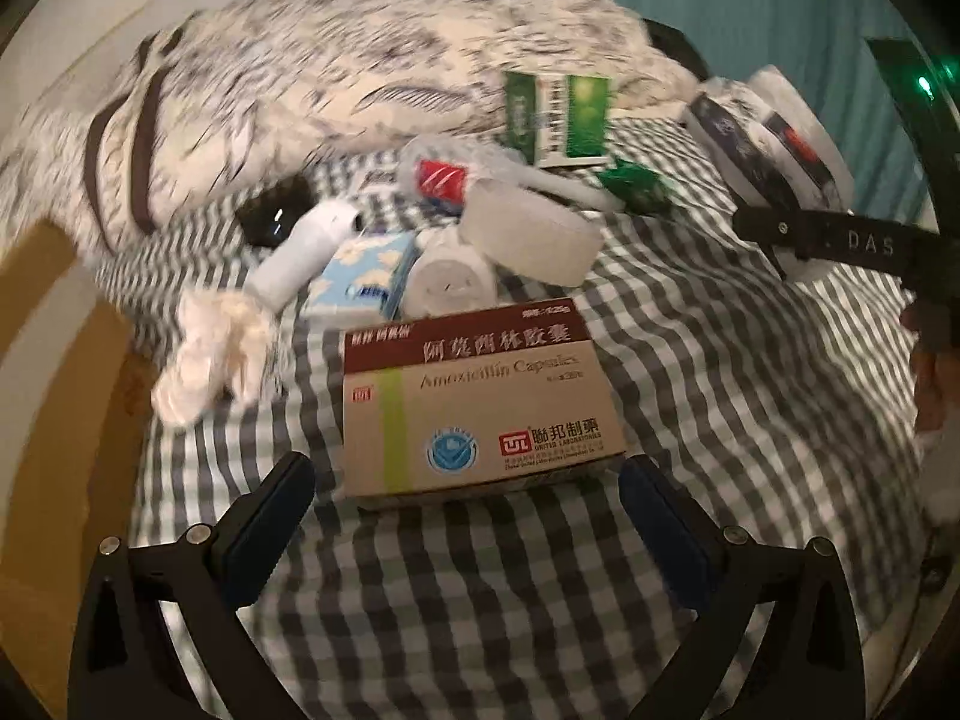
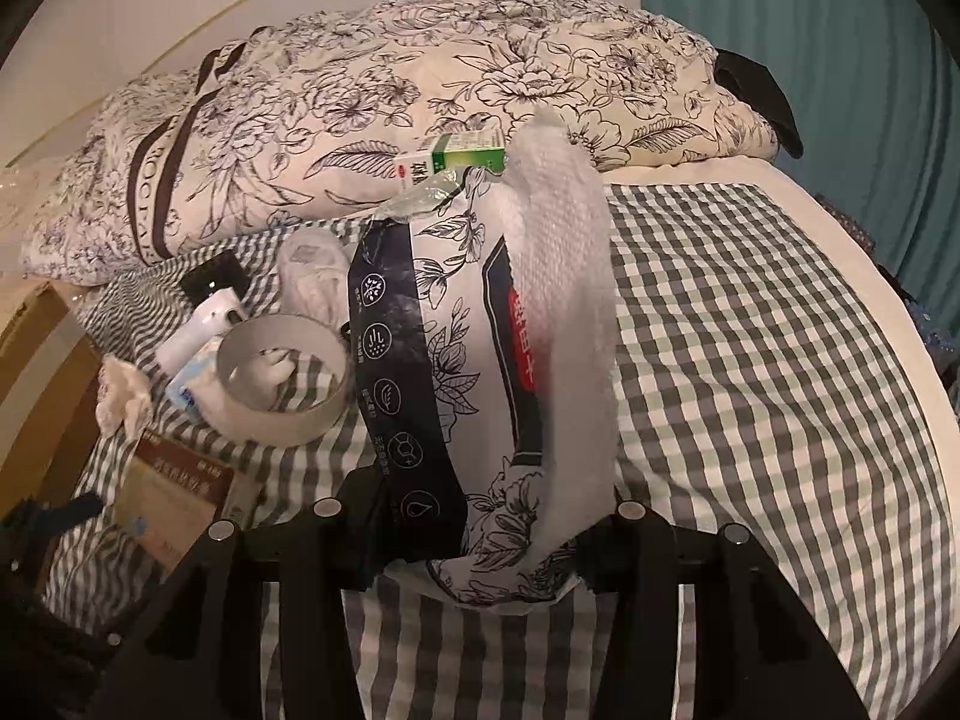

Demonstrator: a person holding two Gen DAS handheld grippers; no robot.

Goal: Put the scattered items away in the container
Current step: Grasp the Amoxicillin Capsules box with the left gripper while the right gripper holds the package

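My left gripper [image 1: 468, 492] is open, its fingers either side of the near end of a brown amoxicillin box [image 1: 474, 402] lying on the checked bed sheet. My right gripper [image 2: 480, 540] is shut on a floral tissue pack [image 2: 480, 372] and holds it above the sheet; the pack also shows in the left wrist view [image 1: 762, 138]. Behind the box lies a pile: a tape roll [image 1: 528, 234], a blue tissue packet [image 1: 366, 276], a white bottle [image 1: 306, 258], a crumpled tissue [image 1: 210, 354], a green-and-white box [image 1: 558, 120]. A cardboard box [image 1: 54, 324] stands at the left bed edge.
A floral quilt [image 2: 390, 90] is heaped at the back of the bed. A teal curtain [image 2: 810, 48] hangs at the right. The checked sheet [image 2: 750, 360] spreads to the right of the pile. A black object [image 1: 276, 216] lies by the bottle.
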